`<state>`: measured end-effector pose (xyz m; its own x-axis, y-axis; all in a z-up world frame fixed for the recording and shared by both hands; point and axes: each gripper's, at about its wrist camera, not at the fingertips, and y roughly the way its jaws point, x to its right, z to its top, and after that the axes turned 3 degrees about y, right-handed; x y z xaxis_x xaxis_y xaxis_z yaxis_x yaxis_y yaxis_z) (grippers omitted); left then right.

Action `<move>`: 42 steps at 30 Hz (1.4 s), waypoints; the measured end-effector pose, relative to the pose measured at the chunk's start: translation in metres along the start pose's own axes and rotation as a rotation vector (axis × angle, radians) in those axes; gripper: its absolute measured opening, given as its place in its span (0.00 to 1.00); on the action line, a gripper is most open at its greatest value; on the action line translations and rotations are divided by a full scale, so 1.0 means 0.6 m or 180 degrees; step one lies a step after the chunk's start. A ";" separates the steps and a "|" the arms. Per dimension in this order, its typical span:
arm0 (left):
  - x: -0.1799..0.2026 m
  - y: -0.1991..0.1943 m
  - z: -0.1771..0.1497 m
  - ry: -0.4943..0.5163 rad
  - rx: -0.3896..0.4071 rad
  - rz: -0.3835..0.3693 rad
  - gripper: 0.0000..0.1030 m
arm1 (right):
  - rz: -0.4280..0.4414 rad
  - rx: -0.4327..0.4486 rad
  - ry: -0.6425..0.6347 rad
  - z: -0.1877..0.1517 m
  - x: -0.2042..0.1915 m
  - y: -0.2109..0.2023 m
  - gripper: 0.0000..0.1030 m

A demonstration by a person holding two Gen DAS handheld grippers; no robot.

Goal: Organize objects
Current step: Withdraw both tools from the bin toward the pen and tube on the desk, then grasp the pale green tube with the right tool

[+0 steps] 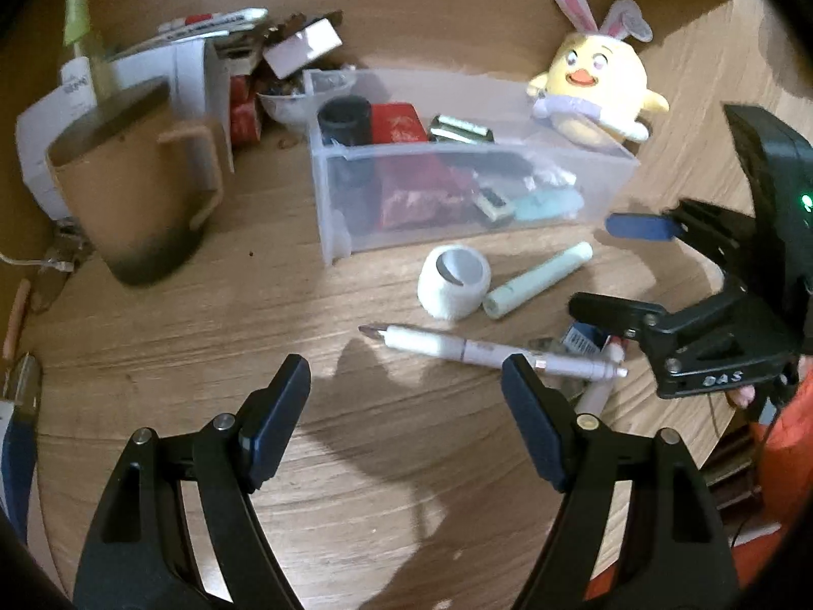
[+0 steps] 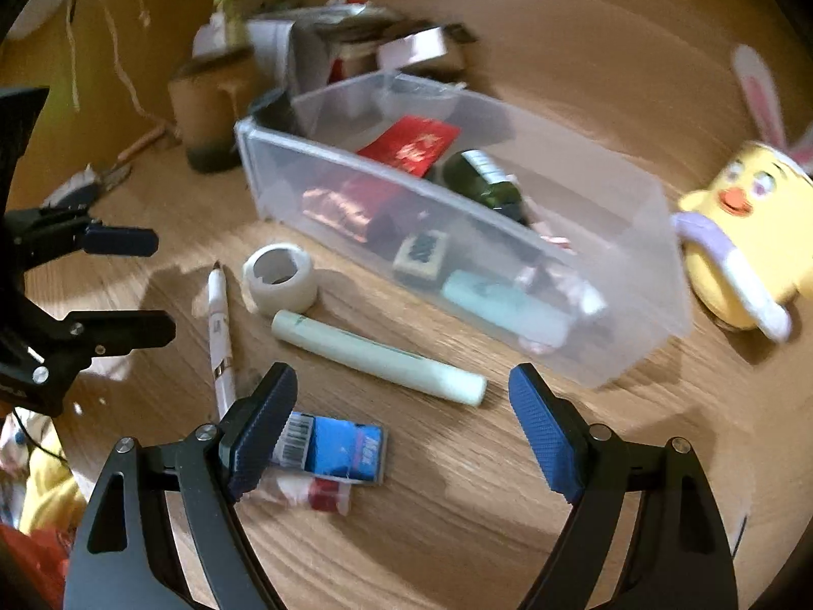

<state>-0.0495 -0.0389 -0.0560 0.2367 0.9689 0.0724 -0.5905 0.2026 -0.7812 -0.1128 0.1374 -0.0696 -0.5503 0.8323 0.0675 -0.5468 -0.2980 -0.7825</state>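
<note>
While both claws, the left gripper (image 1: 406, 396) and right gripper (image 2: 401, 406), gape empty, a pen (image 1: 488, 351) lies beside the bin (image 1: 477, 203).

The right wrist view is smeared by motion: the print on the red card (image 2: 411, 145) inside the clear plastic bin (image 2: 635, 274) cannot be read. The yellow plush chick (image 2: 737, 249) is cut off at the picture's right edge. The left gripper's finger (image 1: 533, 406) hides part of the white pen (image 1: 488, 351).
</note>
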 end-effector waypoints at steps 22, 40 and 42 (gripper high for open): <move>0.035 0.039 0.040 0.0475 -0.0157 -0.0348 0.75 | 0.0402 -0.0305 -0.0023 0.001 0.025 0.037 0.15; 0.011 0.046 0.027 0.0316 -0.0403 -0.0859 0.75 | 0.0289 -0.0204 0.0738 -0.079 0.112 -0.026 0.14; 0.013 0.037 0.018 0.0332 -0.0393 -0.0815 0.75 | 0.0300 -0.0185 0.0769 -0.080 0.115 -0.026 0.14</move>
<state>-0.0691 -0.0253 -0.0664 0.4476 0.8674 0.2174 -0.4047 0.4133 -0.8157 -0.1119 0.2220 -0.0823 -0.4267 0.8916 -0.1516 -0.4591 -0.3580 -0.8130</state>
